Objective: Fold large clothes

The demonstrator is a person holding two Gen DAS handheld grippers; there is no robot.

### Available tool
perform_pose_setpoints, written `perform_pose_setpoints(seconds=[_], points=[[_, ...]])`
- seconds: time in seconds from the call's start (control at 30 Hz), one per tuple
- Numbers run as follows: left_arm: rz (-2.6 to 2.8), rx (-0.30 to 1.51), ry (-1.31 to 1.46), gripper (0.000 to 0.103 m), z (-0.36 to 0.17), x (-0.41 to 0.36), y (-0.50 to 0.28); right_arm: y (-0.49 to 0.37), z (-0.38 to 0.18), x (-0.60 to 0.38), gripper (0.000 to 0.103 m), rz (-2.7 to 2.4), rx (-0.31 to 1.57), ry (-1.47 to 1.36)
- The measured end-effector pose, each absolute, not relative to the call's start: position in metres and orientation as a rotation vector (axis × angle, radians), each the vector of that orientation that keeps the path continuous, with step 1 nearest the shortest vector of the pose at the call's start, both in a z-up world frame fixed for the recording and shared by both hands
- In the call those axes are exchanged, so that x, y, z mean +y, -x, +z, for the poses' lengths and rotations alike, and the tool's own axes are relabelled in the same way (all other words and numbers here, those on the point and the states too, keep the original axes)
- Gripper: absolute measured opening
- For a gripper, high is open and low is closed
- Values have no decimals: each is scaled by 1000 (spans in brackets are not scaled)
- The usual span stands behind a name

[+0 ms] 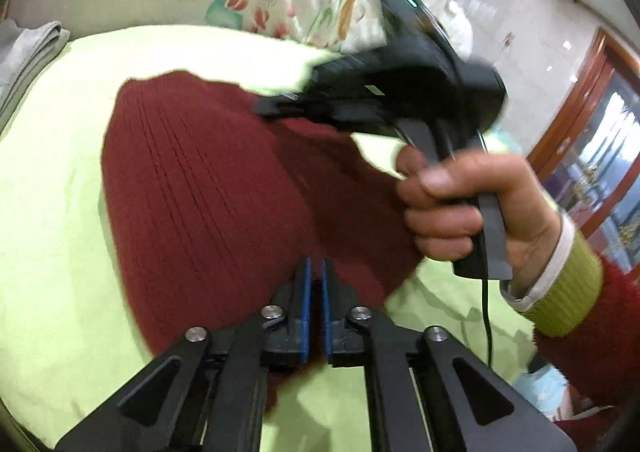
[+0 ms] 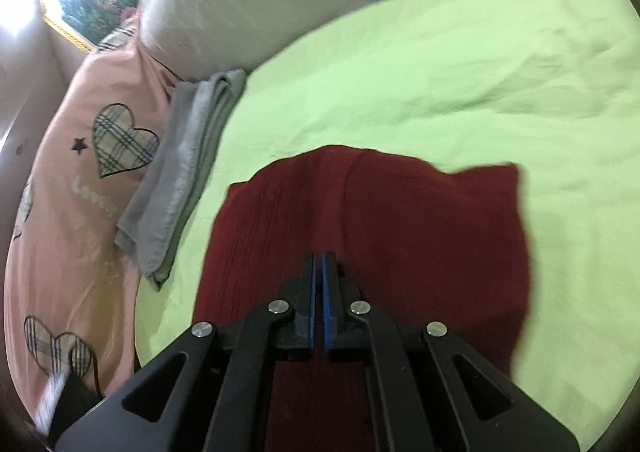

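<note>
Dark red sweater [image 2: 360, 232] lies on the green sheet [image 2: 460, 71], already folded into a compact block (mid-fold, I'd guess). Left gripper [image 1: 315, 264] hovers over its near edge, jaws nearly together, empty. Right gripper [image 2: 319, 258] jaws closed, nothing visibly pinched. Next likely needs an edge grabbed and folded over. Gray towel [image 2: 180, 179] beside.
</note>
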State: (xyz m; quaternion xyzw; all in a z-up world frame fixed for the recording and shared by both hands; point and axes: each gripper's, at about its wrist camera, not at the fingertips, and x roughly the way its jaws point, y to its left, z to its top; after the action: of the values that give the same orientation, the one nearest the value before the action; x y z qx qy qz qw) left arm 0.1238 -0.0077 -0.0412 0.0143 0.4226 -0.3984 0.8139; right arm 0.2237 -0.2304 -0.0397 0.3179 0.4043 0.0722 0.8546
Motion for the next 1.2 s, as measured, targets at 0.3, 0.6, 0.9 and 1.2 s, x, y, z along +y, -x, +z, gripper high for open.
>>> perform_pose_setpoints(seconds=[0.3, 0.6, 0.9, 1.2], points=[[-806, 844, 53, 18, -12, 37, -128, -135, -41, -243, 3, 93, 808, -712], [-817, 941, 13, 9, -50, 24, -132, -127, -74, -251, 3, 1, 889, -682], [-772, 959, -34, 5, -52, 11, -135, -125, -68, -254, 3, 5, 851, -704], [-635, 838, 72, 18, 3, 38, -150, -169, -43, -245, 3, 29, 806, -637]])
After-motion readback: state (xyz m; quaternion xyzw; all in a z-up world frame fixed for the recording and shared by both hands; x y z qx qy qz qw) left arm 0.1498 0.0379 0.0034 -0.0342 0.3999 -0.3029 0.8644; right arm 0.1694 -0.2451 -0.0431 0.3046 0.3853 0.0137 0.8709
